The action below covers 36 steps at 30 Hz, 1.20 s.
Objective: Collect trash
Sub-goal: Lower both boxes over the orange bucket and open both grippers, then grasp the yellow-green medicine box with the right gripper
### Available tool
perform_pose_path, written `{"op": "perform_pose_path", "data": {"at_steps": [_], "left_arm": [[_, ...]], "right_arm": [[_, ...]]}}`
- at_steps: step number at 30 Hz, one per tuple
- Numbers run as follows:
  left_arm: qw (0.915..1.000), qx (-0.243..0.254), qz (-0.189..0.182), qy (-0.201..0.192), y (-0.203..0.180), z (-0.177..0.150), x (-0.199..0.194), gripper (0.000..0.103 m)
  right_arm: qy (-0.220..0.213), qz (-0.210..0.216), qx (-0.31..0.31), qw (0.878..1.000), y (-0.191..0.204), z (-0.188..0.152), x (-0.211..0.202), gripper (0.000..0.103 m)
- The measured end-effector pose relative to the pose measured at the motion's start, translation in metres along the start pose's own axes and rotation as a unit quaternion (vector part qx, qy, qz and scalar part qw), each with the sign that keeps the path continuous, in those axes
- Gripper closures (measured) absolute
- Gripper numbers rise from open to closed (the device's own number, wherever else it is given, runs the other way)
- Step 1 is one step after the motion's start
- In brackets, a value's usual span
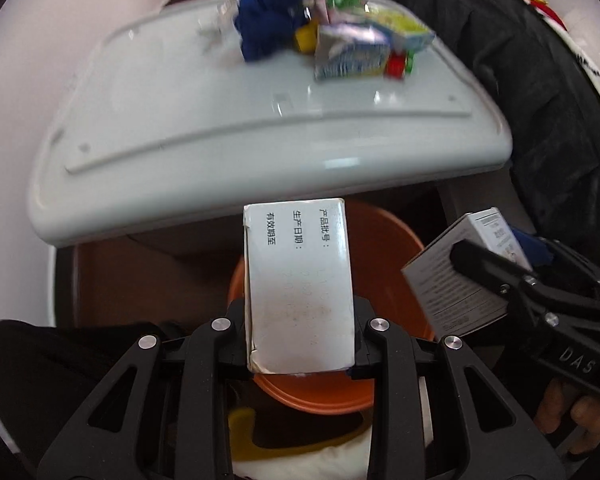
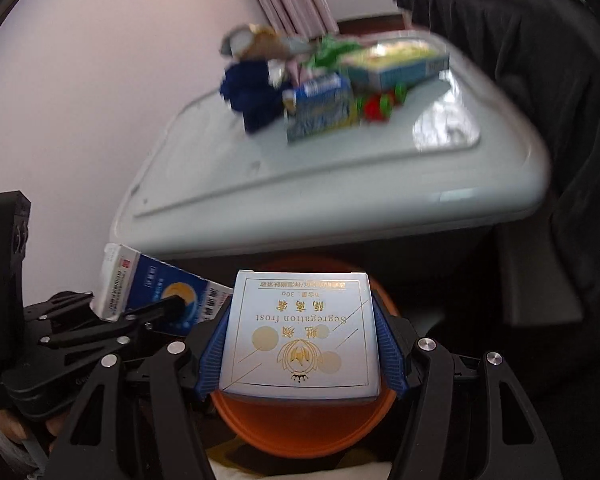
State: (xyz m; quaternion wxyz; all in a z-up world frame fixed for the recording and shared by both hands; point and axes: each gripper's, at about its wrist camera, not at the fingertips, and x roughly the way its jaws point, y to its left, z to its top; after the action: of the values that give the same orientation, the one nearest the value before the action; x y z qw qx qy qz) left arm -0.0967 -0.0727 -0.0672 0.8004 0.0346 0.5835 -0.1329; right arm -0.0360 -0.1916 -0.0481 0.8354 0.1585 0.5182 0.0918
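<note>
Trash pile [image 1: 332,36] on table blurred; orange bin [image 2: 300,424] largely hidden behind boxes.

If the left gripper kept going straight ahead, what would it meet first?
Probably the pale grey plastic table's front edge, just beyond the white carton in the left gripper; depth is uncertain.

**Sharp up close, smeared beyond**

Both my fisheye views curve hard toward dark, vignetted corners. The cartons clamped in my tongs print crisp text, while the pile of wrappers [image 1: 332,36] in the upper centre is smeared with blur. Soft, even indoor light; white glare patches sit on the pale table [image 2: 446,128] at right. Below, the lower frame falls into deep shadow under my black linkages.
</note>
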Motion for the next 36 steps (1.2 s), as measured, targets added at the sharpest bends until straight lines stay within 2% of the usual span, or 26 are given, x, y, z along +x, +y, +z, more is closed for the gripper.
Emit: {"op": "perform_pose_path", "data": {"at_steps": [5,7,8,9,11,12,13,15,20,23,27,32,36], "left_arm": [[0.9996,-0.007,-0.014,0.024,0.004,-0.003,0.019,0.074],[0.9995,-0.004,-0.009,0.031,0.005,-0.005,0.023,0.073],[0.9994,-0.006,-0.005,0.034,0.006,-0.006,0.025,0.069],[0.9993,-0.008,-0.006,0.037,0.007,-0.006,0.026,0.06],[0.9994,-0.014,0.011,0.029,0.01,-0.005,0.025,0.047],[0.9995,-0.016,0.01,0.025,0.011,-0.005,0.025,0.038],[0.9995,-0.02,0.005,0.024,0.013,-0.005,0.024,0.034],[0.9995,-0.026,0.008,0.016,0.015,-0.004,0.02,0.031],[0.9996,-0.024,0.007,0.014,0.013,-0.001,0.017,0.031],[0.9995,-0.032,0.004,-0.007,0.016,0.002,0.007,0.029],[0.9966,-0.044,0.022,-0.066,0.022,0.011,-0.014,0.024],[0.9853,-0.064,0.062,-0.146,0.032,0.028,-0.042,0.02],[0.9792,-0.075,0.073,-0.174,0.038,0.047,-0.052,0.017]], "right_arm": [[0.023,-0.008,-0.005,1.0,0.002,-0.009,0.016,0.04],[0.032,-0.002,-0.003,0.999,0.002,-0.009,0.02,0.04],[0.037,-0.005,-0.003,0.999,0.002,-0.009,0.023,0.038],[0.043,-0.007,-0.003,0.999,0.001,-0.009,0.026,0.038],[0.049,-0.009,0.005,0.999,-0.002,-0.01,0.03,0.032],[0.049,-0.009,0.005,0.999,-0.002,-0.01,0.03,0.032],[0.048,-0.007,0.005,0.999,-0.002,-0.009,0.03,0.029],[0.046,-0.011,0.002,0.999,-0.002,-0.009,0.029,0.024],[0.042,-0.014,-0.003,0.999,0.0,-0.007,0.029,0.024],[0.028,-0.021,-0.01,0.999,0.004,-0.002,0.023,0.02],[-0.018,-0.037,-0.026,0.999,0.01,0.017,0.004,0.012],[-0.085,-0.067,-0.052,0.993,0.019,0.054,-0.018,0.007],[-0.133,-0.072,-0.071,0.986,0.025,0.089,-0.033,0.005]]}}
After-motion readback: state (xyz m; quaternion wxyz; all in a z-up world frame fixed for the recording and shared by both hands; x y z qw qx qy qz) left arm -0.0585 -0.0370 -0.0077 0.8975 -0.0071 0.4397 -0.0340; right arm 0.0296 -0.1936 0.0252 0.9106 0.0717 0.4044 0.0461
